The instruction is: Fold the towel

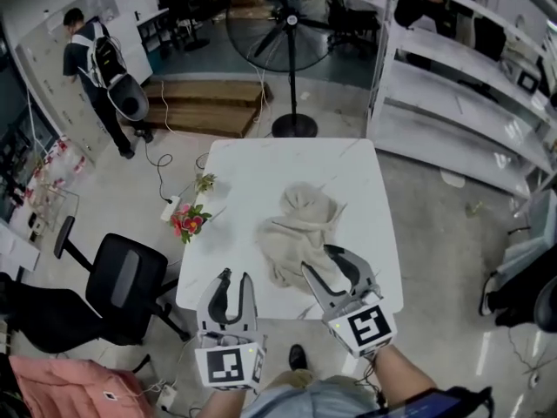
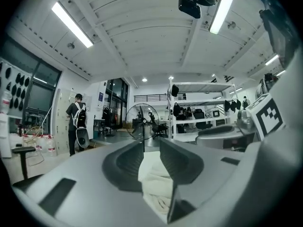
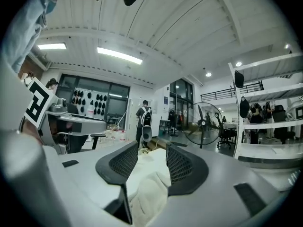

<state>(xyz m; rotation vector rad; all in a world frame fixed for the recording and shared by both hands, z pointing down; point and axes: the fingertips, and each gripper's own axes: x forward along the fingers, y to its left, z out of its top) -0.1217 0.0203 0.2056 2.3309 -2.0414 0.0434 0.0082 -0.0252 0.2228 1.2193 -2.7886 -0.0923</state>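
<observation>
The towel [image 1: 296, 225] lies crumpled in a heap on the near-right part of the table [image 1: 252, 159], with its near edge close to the table's near edge. No fold has been made. You are at the opening step, getting hold of the cloth so the heap can be spread flat.

Your right gripper [image 1: 320, 262] sits over the table's near edge with the towel's near edge in the gap between its fingers [image 3: 187, 167]. They stand well apart, and I judge they are not pinching yet.

Your left gripper [image 1: 235, 277] is at the same table edge, to the left of the heap. Its fingers [image 2: 180, 162] stand a narrow gap apart. Cloth shows through that gap close to the right-hand finger, but the head view shows bare tabletop between this gripper and the heap, so I take it as empty.

The next move calls for two holds on one edge of the towel, set apart from each other. Pinch a single layer at each, or the heap will probably come up bunched.

Flowers [image 1: 189, 222] sit off the table's left edge. An office chair [image 1: 126, 281] stands by its near-left corner, and a fan [image 1: 290, 24] stands beyond its far edge.
</observation>
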